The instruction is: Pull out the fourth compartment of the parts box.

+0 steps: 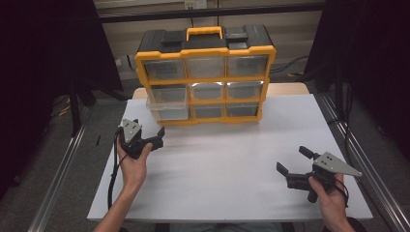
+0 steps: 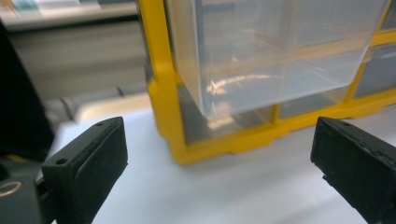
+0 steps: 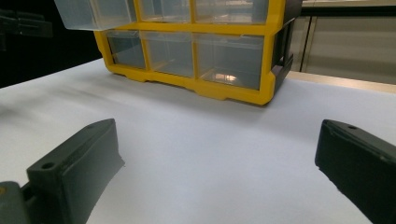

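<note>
Drawer (image 1: 168,111), clear plastic, sticks out from the bottom-left slot of the yellow organizer (image 1: 205,73) at the far middle of the white worktop (image 1: 227,179). From above I see it jutting forward just beyond my left tool (image 1: 141,132), whose jaws stand wide apart with nothing between them. My left gripper view brings the drawer (image 2: 266,51) close: its see-through walls look empty, and its front corner hangs over the worktop past the yellow frame. My right gripper view catches the same drawer (image 3: 95,13) from the side, protruding at the top left. My right tool (image 1: 292,160) rests near the worktop's near right corner, jaws also spread, well apart from the organizer, with open worktop between.
</note>
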Action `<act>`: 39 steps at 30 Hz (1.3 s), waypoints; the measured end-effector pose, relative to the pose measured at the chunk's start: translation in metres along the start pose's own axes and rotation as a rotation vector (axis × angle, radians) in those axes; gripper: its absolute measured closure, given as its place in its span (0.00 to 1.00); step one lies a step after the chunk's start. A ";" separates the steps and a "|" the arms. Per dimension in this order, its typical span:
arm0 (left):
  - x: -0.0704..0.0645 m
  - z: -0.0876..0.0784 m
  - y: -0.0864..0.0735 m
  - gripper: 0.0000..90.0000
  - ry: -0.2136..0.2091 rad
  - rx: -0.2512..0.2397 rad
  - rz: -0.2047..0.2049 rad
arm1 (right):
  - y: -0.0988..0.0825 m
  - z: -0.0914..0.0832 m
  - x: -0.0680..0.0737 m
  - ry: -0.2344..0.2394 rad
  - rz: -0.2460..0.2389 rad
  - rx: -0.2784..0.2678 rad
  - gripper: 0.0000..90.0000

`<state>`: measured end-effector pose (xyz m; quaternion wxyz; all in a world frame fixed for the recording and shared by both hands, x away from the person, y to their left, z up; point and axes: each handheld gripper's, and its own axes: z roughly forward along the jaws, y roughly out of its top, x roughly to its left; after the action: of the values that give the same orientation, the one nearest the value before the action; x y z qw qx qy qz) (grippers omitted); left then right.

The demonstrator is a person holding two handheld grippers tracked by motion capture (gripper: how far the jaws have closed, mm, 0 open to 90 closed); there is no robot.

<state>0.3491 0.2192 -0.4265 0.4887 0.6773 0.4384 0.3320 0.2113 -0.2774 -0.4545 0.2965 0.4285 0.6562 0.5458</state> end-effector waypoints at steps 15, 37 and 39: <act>-0.016 -0.020 -0.021 0.04 -0.144 -0.026 -0.048 | 0.000 -0.001 -0.001 -0.011 0.001 -0.003 0.00; -0.006 -0.082 -0.044 0.07 -0.128 -0.104 -0.014 | -0.001 -0.007 -0.001 -0.020 0.001 -0.008 0.00; -0.008 -0.084 -0.041 0.07 -0.099 -0.121 0.016 | -0.001 -0.006 -0.001 -0.029 0.003 -0.001 0.00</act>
<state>0.2606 0.2486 -0.4404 0.5473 0.6655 0.3874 0.3279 0.2063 -0.2812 -0.4542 0.3056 0.4372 0.6508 0.5402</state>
